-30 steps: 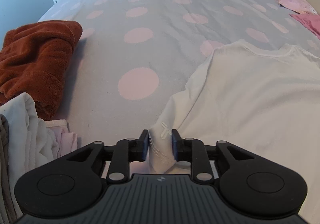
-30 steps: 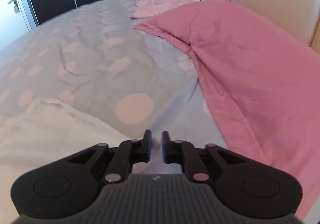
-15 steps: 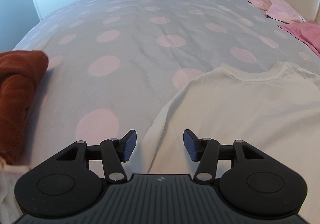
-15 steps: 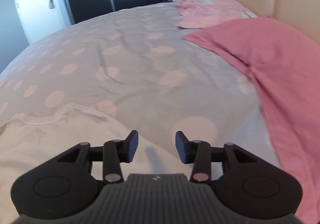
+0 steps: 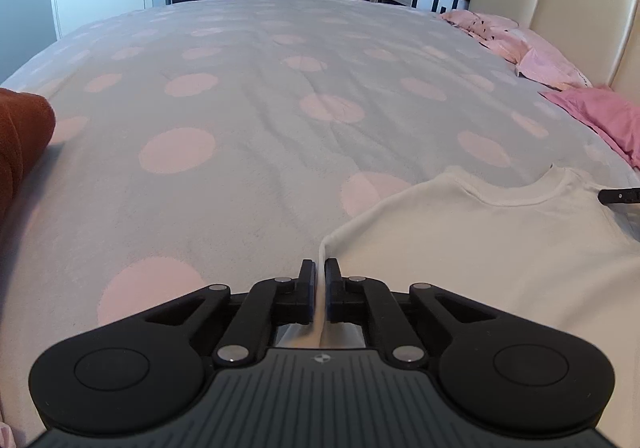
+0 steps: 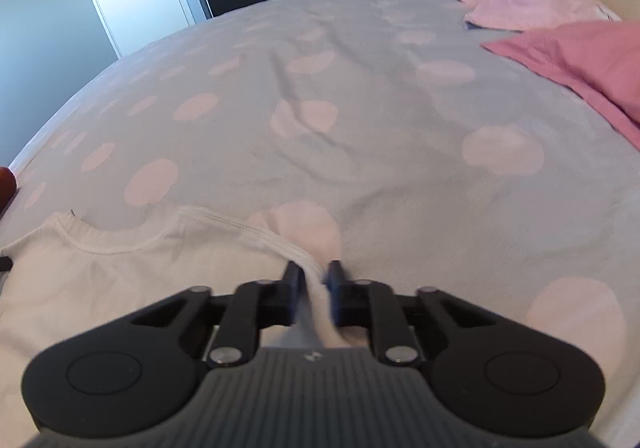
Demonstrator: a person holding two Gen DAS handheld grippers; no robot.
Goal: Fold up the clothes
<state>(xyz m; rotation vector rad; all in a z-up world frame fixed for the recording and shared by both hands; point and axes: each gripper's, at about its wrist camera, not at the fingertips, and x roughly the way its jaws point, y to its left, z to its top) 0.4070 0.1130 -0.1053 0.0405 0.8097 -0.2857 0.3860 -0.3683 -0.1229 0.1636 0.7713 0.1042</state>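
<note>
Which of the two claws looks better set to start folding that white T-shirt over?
Neither clearly. The left gripper is shut on the white T-shirt at one edge fold, and the right gripper pinches the opposite hemmed edge, so probably both lift together.

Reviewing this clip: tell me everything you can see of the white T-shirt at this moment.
The white T-shirt looks like thin, soft cotton knit and lies spread flat on the polka-dot bedspread, its ribbed round neckline pointing toward the far side of the bed. It looks mostly smooth, with slight creases. The left gripper has its jaws shut on one side edge, and the right gripper has its jaws shut on the stitched hem at the opposite edge. The lower part is out of view.
</note>
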